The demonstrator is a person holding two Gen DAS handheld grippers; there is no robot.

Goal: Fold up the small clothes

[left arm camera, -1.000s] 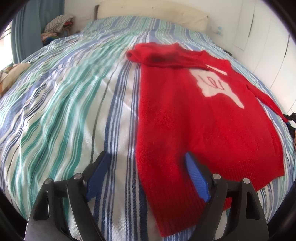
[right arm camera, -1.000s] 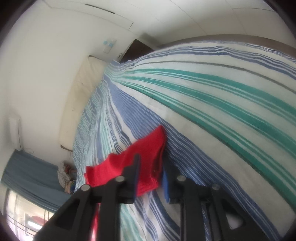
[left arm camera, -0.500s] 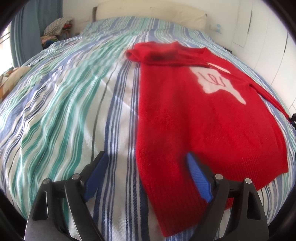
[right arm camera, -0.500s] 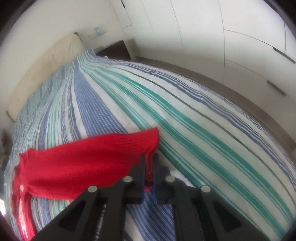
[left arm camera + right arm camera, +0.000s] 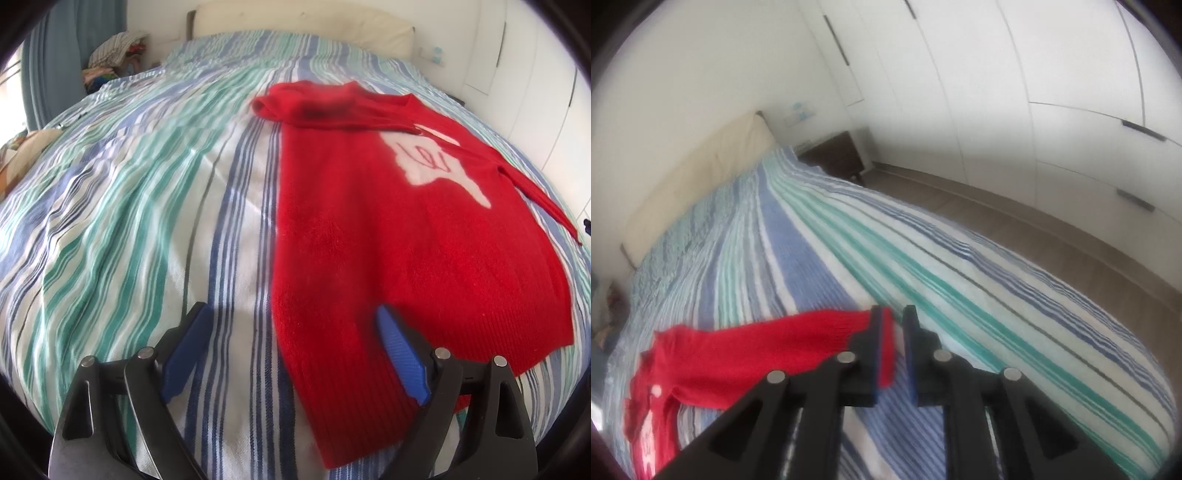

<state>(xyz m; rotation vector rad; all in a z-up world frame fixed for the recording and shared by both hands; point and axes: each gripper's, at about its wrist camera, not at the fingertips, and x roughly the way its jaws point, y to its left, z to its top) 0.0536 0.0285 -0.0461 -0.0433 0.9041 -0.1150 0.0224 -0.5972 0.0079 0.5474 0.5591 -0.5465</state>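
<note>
On the bed | sweater flat, hem between left gripper fingers, spread wide | right gripper clamping sleeve cuff, lifted off bed.

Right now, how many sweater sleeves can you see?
2. One sleeve lies folded across the red sweater near its collar. The other sleeve stretches out sideways, its cuff in the right gripper.

Fuzzy knit red sweater on woven striped bedspread; fingers ribbed blue plastic.
</note>
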